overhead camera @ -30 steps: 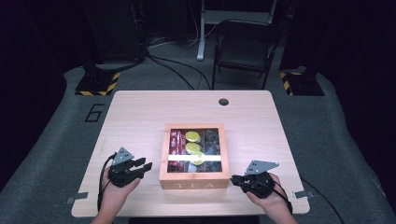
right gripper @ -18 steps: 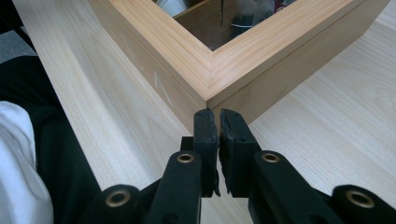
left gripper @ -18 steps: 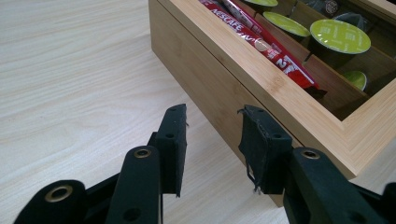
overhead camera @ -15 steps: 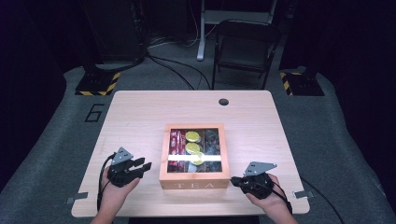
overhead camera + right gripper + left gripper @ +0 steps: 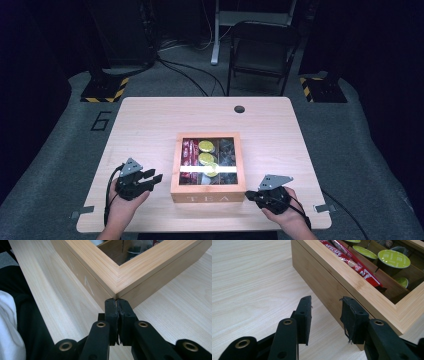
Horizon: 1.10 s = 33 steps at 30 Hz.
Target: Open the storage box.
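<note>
Tea box (image 5: 208, 192): sits mid-table toward my edge, between my two grippers; nothing lifted out of it as far as I can judge.
Progress: work looks barely begun to me; the contents lie in their compartments, and every pick or move is yet to do.
Left gripper (image 5: 325, 312): my jaws stand apart with nothing between them, aimed at the box's side wall, just beside it.
Right gripper (image 5: 116, 305): my jaws are pressed together, holding nothing, tips almost at the near corner of the box; I cannot tell whether they touch it.
Box material: pale wood with straight grain, mitred frame on top, pale "TEA" lettering on the front wall; square, low, split by dividers.
Red sticks (image 5: 352, 262): glossy printed sachets, long and flat, lying aslant in the left compartment.
Green pods (image 5: 394, 258): round cups with matte lime lids, middle compartment.
Dark pods (image 5: 228, 150): right compartment, too dim to describe.
Table (image 5: 150, 130): light wood-grain top, smooth, round cable hole at the far edge.
</note>
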{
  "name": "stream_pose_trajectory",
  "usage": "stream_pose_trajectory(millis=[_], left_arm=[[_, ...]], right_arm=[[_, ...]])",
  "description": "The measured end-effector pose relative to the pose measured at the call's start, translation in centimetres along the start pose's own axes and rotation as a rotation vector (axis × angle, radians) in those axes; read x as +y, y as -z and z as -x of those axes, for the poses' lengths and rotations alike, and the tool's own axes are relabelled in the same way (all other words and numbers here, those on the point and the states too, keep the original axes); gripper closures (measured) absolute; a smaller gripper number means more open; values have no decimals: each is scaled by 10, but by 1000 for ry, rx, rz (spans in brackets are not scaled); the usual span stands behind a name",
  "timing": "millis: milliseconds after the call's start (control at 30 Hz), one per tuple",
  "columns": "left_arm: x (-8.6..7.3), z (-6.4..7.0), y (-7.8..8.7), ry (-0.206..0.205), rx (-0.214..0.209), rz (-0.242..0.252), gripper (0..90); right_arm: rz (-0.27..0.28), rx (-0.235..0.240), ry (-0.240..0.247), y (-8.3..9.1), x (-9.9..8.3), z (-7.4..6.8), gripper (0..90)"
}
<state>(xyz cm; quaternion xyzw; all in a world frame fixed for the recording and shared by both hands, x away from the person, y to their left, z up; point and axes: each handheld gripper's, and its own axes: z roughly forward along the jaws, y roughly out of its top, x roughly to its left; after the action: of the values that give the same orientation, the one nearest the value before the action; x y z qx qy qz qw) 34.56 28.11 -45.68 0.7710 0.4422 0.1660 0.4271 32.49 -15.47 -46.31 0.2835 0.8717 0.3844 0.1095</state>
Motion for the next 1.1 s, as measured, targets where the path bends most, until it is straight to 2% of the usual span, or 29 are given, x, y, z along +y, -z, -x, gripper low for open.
stream_pose_trajectory(millis=[300, 400, 667, 733, 767, 867, 900, 1100], left_arm=[[0, 1, -1, -6, -6, -2, 600], [0, 1, -1, -8, -8, -4, 600], [1, 5, 0, -23, -23, 1, 600], [2, 6, 0, -31, -22, 3, 600], [3, 9, 1, -52, -27, 3, 600], [3, 12, 2, -54, -28, 7, 601], [4, 13, 2, -73, -33, 0, 602], [3, 17, 6, -83, -48, -2, 621]], right_arm=[[0, 5, -1, 0, 0, 0, 866], [5, 5, -18, 0, 1, -1, 867], [21, 0, -25, 1, 2, -1, 864], [32, 6, -28, 2, 2, 0, 863], [35, 9, -30, 3, 2, 0, 862], [41, 5, -22, 4, 4, 0, 861], [38, 6, -19, 4, 4, 0, 861], [74, 12, -28, 8, 7, 1, 860]])
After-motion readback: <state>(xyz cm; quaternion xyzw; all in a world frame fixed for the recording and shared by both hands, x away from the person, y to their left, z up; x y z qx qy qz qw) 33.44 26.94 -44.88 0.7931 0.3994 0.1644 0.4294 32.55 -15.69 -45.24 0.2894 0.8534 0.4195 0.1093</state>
